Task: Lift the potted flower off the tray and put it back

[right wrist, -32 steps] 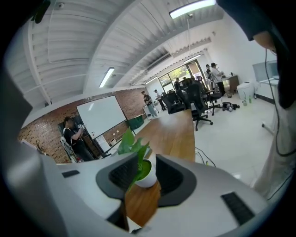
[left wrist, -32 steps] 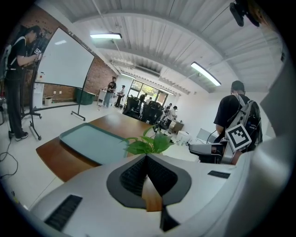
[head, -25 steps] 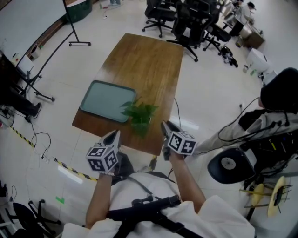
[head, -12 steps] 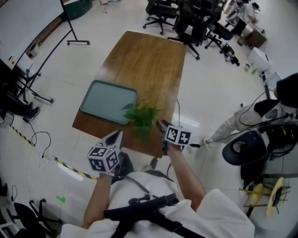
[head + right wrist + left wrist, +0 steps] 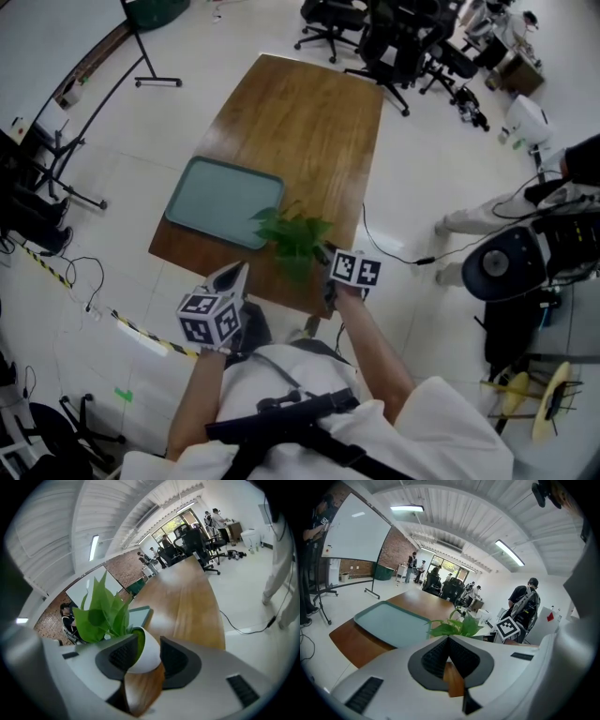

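Potted flower [image 5: 296, 244]: on the table [image 5: 309, 122] just beside the tray [image 5: 220, 202], standing between the jaws of my right tongs [image 5: 144, 654], which have just been opening wide, probably to take it; left tongs [image 5: 449, 652] pinched together, empty, in reserve.

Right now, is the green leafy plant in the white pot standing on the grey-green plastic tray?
No, the white-potted green plant stands on the brown wooden table beside the grey-green tray.
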A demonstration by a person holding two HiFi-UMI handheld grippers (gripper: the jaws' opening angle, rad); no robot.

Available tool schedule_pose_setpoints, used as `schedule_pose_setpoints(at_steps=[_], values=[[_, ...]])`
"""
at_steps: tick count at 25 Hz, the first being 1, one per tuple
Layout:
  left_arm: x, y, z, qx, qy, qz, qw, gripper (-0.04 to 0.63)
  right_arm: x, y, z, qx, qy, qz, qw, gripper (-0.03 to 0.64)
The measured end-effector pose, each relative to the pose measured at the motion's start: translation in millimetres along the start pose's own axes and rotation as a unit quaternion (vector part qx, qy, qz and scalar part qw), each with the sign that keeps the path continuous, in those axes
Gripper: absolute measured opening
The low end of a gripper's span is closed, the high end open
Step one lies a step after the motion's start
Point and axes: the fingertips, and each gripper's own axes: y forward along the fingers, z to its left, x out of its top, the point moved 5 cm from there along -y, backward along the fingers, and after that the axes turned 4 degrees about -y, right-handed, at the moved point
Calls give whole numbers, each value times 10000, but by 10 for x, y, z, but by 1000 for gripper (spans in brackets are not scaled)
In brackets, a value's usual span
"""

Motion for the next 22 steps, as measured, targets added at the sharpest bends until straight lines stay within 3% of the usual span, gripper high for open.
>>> schedule_pose_setpoints(at_steps=[3, 8, 22], values=[[-21, 8, 8, 17, -30, 22, 10000, 0, -32, 97, -5, 98, 79, 95, 9999, 137], [-51, -64, 124, 93, -100, -15, 9999, 0, -117, 233, 28, 79, 181, 154, 9997, 133], [-37, -193, 306, 251, -250, -168, 9992, 0, 188, 246, 160, -35, 418, -319, 9986, 80]])
